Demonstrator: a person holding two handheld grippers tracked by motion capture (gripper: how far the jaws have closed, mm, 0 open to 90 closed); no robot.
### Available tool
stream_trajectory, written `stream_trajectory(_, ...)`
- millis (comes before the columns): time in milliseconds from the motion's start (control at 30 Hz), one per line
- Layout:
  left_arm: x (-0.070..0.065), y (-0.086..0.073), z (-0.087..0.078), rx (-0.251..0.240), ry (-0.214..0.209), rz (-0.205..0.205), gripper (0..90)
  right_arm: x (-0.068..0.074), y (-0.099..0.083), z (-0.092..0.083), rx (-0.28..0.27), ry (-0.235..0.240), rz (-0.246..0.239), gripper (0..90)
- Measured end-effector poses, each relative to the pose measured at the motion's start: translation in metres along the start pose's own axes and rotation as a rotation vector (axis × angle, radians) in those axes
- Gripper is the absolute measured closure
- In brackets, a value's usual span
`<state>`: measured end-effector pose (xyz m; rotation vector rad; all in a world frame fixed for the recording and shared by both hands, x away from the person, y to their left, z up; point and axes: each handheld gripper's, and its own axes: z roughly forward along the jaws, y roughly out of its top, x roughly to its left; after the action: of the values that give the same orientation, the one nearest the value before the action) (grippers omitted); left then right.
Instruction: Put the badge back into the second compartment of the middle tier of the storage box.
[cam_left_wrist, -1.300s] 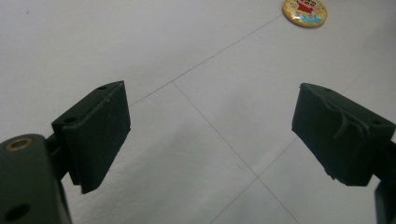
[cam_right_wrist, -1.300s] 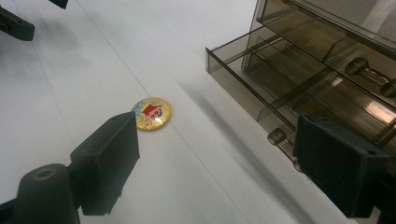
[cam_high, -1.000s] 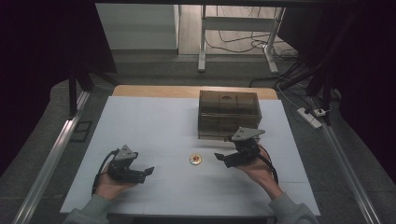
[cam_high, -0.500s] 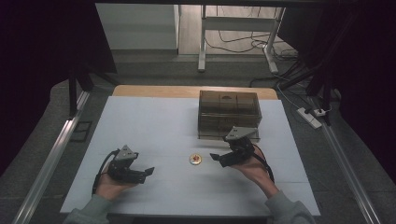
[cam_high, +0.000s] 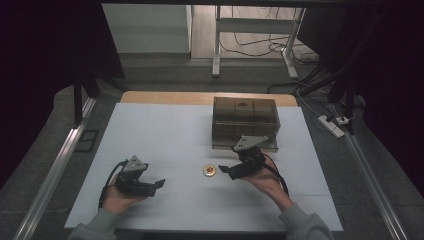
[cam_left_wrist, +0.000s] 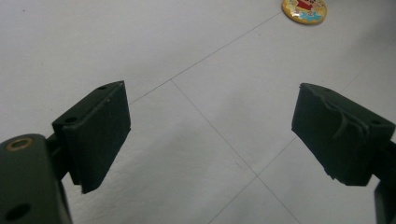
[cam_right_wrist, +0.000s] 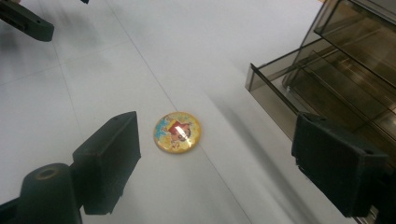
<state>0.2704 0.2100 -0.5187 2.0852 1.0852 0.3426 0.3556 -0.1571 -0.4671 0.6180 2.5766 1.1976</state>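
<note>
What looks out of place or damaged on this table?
Little stands out. The smoky plastic drawer box has its bottom drawer pulled partly out, empty as far as visible. The round badge lies loose and flat on the table, intact. Both the left gripper and right gripper are open.

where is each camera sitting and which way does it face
High view: above the person's side, looking forward and down on the white table; both forearms, left tongs and right tongs show.
Left gripper view: rides the left tongs, looking along open jaws across the table top.
Right gripper view: rides the right tongs, open jaws facing the round yellow cartoon badge, with the smoky clear plastic drawer box at right.
Shared: all three show the badge; the high and right gripper views share the box.
</note>
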Motion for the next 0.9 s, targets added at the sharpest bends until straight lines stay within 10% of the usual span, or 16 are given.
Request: stream_trajectory(900, 0.000, 0.000, 0.000, 0.003, -0.003, 0.002, 12.0, 0.010, 0.005, 0.030, 0.061, 0.052, -0.031, 15.6)
